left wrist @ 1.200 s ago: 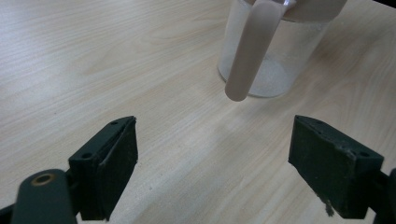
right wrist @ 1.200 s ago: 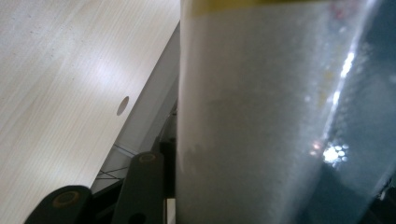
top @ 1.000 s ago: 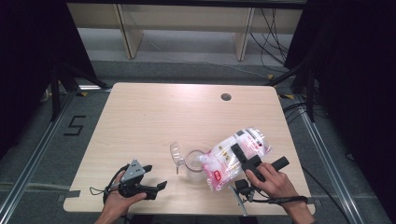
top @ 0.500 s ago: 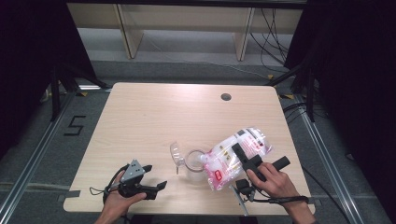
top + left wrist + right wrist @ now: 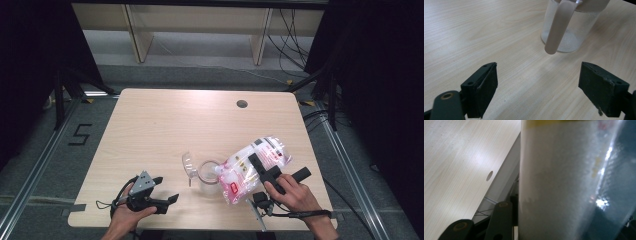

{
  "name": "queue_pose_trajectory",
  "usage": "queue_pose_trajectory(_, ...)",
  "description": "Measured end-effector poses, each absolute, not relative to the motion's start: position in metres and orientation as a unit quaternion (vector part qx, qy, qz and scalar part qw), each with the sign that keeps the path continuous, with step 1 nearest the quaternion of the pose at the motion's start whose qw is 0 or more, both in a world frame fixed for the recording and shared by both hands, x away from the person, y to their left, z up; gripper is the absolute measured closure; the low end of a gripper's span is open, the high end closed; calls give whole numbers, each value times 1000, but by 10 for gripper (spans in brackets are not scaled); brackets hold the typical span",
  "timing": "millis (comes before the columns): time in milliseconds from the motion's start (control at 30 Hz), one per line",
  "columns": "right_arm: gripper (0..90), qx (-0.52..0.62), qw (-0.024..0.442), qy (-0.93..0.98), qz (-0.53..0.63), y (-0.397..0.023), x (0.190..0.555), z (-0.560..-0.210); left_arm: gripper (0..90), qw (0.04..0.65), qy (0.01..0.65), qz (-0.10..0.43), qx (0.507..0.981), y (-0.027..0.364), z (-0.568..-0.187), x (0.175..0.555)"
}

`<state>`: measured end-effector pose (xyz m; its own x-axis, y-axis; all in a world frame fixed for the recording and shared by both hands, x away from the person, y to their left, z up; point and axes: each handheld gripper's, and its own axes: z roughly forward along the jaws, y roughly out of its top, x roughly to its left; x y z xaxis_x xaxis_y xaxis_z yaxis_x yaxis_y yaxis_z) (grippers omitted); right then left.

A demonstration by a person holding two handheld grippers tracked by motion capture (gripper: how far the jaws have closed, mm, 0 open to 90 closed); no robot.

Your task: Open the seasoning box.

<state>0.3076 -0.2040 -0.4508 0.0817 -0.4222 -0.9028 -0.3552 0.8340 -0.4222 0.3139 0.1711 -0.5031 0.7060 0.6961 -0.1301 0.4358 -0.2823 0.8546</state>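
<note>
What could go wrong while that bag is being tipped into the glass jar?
Grains could spill: the bag held in the right gripper lies tilted with its mouth at the rim of the narrow jar, so the stream may miss onto the table. The jar may also slide or tip if the bag pushes it, since the left gripper stands open, off to the side, not steadying it.

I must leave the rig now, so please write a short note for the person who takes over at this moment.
Right gripper: shut on the plastic bag of white grains, tilted with its mouth over the glass jar.
Left gripper: open, holding nothing, low on the table at the near left, aimed at the jar.
Jar lid: hinged open to the left.
Done: a thin layer of grains lies in the jar.
Left: probably finish pouring, put the bag down, close the lid.
</note>
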Motion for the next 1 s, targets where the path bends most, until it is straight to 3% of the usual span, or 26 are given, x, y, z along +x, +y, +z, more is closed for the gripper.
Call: queue_pose_trajectory(1000,636,-291,658,693,-44,-198,308,-447,152,476,357,137,792,172,-503,314)
